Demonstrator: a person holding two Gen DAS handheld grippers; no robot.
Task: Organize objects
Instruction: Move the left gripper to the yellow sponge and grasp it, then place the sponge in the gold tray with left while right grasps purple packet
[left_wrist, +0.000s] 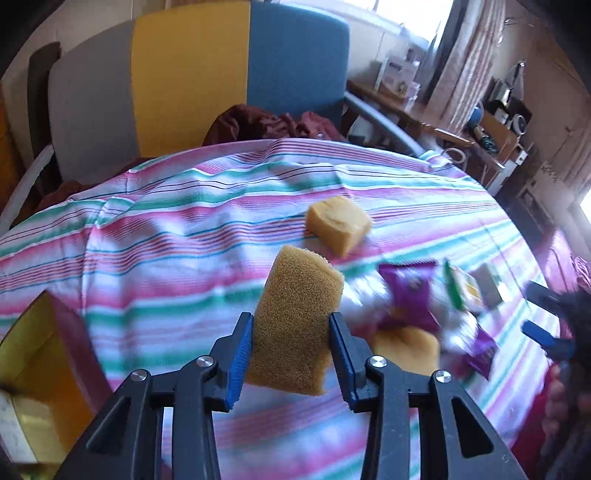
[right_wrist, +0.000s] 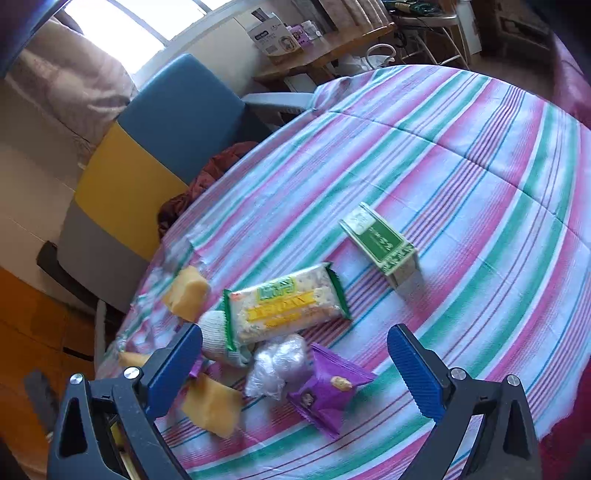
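A round table (right_wrist: 461, 155) is covered with a pink, green and white striped cloth. Behind it stands a chair (left_wrist: 236, 74) upholstered in grey, yellow and blue panels. Daylight is admitted through a window (right_wrist: 122, 33) with pale curtains (left_wrist: 469, 55).

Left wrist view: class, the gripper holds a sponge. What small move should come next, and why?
Probably swing the left gripper left toward the yellow box. It is shut on the sponge, lifted off the striped cloth, and the open box sits at the table's left edge, a likely place to drop it.
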